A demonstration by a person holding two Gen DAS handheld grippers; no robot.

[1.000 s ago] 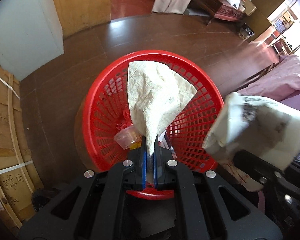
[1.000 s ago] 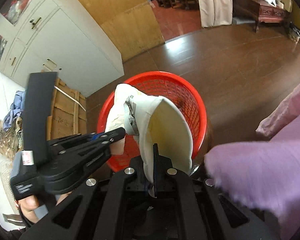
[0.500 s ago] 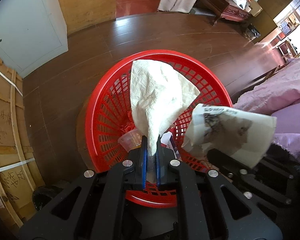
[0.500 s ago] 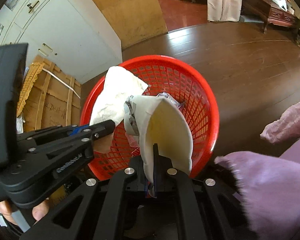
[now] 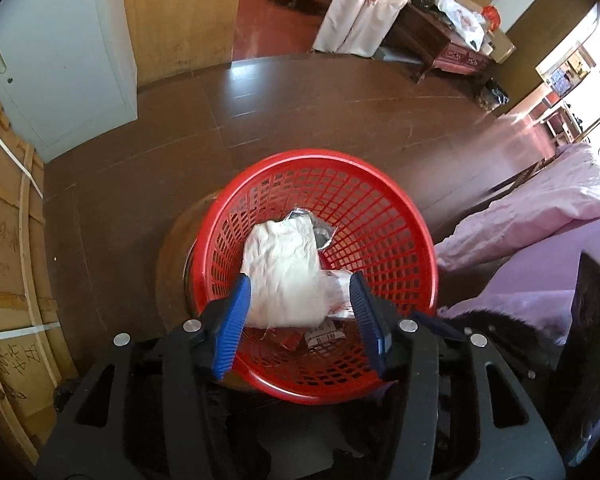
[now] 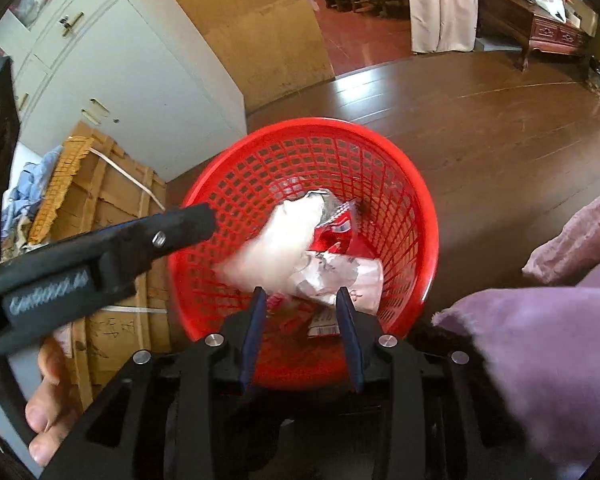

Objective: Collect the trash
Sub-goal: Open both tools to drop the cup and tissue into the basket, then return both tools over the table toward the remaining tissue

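A red mesh basket (image 5: 384, 216) (image 6: 396, 184) stands on the dark floor under both grippers. My left gripper (image 5: 300, 292) hangs over its near rim with jaws opening; the white paper towel (image 5: 288, 276) has dropped free between and below the pads, blurred, into the basket. My right gripper (image 6: 300, 296) also has opening jaws; the printed white paper (image 6: 340, 276) lies loose in the basket beneath them, beside the blurred paper towel (image 6: 280, 248). Other wrappers lie under them. The left gripper's black body (image 6: 100, 256) crosses the right wrist view.
A white cabinet (image 6: 112, 80) and strapped cardboard boxes (image 5: 8, 260) stand to the left. A pink-covered bed (image 5: 540, 224) lies at the right, with purple fabric (image 6: 540, 360) close to my right gripper. A person's hand (image 6: 48, 412) shows at lower left. Curtains and wooden furniture stand far back.
Both grippers have opened from shut. The paper towel and the printed paper have left the pads and fallen into the red basket. The left gripper has risen a little.
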